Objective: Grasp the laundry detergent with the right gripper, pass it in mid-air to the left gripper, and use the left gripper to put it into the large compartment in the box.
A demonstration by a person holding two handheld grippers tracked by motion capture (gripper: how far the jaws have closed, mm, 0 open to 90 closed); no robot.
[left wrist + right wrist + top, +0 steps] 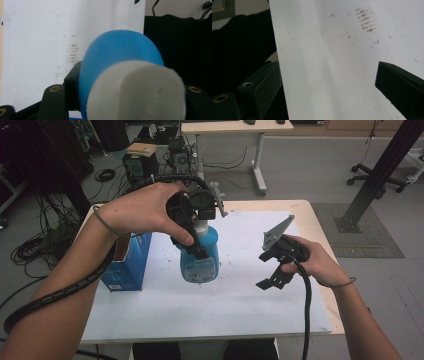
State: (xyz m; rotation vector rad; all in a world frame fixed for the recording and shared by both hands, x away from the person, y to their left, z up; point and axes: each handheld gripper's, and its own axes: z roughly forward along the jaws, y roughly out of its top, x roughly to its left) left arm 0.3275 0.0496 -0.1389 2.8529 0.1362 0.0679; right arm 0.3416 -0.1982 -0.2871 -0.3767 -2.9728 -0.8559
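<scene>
While the blue bottle (201, 255) hangs clamped by its neck in the left gripper (196, 227) above the white mat (240, 295), the grip should stay steady. The right gripper (272, 270) — jaws apart, empty — has open mat beneath; the blue box (127, 265) crowds the left edge.

A bottle (201, 255) is stood upright near the middle of the table (210, 315), held from above by the left gripper (192, 227). A box (127, 265) is placed just left of it. The right gripper (272, 270) is held over the table, right of the bottle and apart from it.
</scene>
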